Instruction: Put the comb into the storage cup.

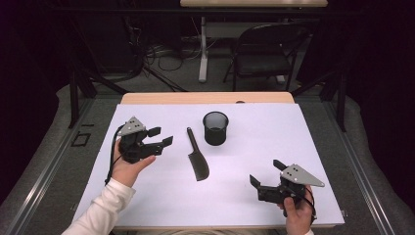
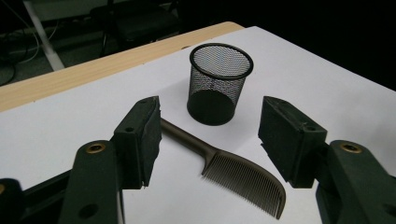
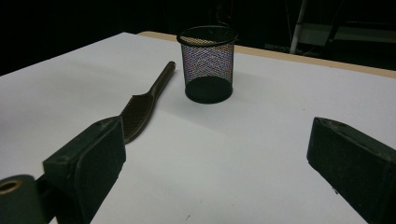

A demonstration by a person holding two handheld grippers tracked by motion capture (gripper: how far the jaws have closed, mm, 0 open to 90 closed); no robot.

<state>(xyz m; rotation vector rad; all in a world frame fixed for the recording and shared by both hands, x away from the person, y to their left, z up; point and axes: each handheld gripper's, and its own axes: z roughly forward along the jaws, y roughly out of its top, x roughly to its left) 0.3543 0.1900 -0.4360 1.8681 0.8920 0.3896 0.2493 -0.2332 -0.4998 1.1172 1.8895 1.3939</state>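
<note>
A dark comb (image 1: 198, 159) with a long handle lies flat on the white sheet (image 1: 244, 147), handle pointing away from me. Just right of the handle's tip stands a black mesh cup (image 1: 215, 128), upright and empty. My left gripper (image 1: 161, 136) hovers left of the comb, aimed at it, jaws apart with nothing between the pads. The left gripper view shows the comb (image 2: 243, 179) and cup (image 2: 219, 84) beyond that gripper (image 2: 214, 135). At the near right, my right gripper (image 1: 266, 172) is open. Ahead of it (image 3: 219, 144) in its own view are the comb (image 3: 140, 109) and cup (image 3: 208, 65).
The white sheet covers a wooden table whose bare far edge (image 1: 205, 98) shows. Beyond it, on the floor, stand a black folding chair (image 1: 266, 51) and a white table leg (image 1: 202, 49) among cables.
</note>
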